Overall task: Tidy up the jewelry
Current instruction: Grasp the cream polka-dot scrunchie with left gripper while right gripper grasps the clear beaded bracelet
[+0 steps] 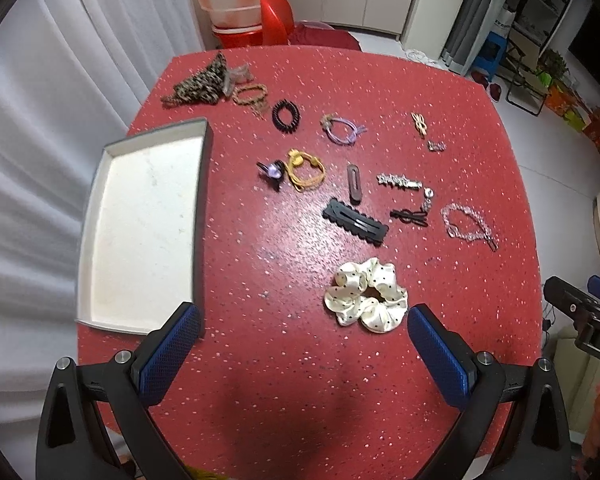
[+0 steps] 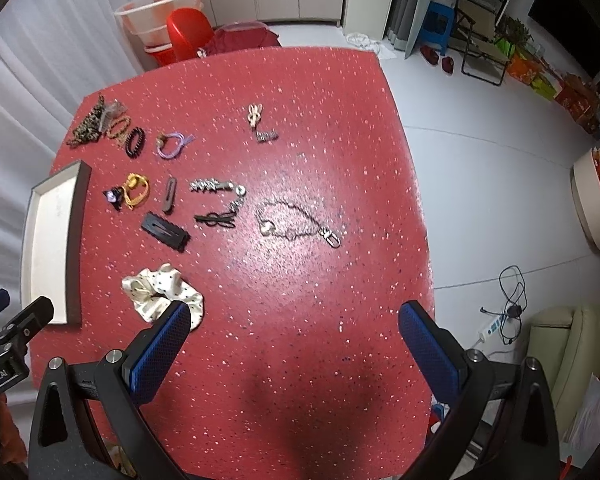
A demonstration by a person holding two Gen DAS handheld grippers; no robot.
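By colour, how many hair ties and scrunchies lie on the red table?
black coiled tie: 1
purple tie: 1
yellow tie: 1
brown tie: 1
white dotted scrunchie: 1
Total: 5, leaving out the leopard-print piece, whose kind is unclear.

Left gripper hovers above red table, jaws spread wide, nothing between pads. Right gripper hovers above same table, right of left gripper, jaws wide, empty.
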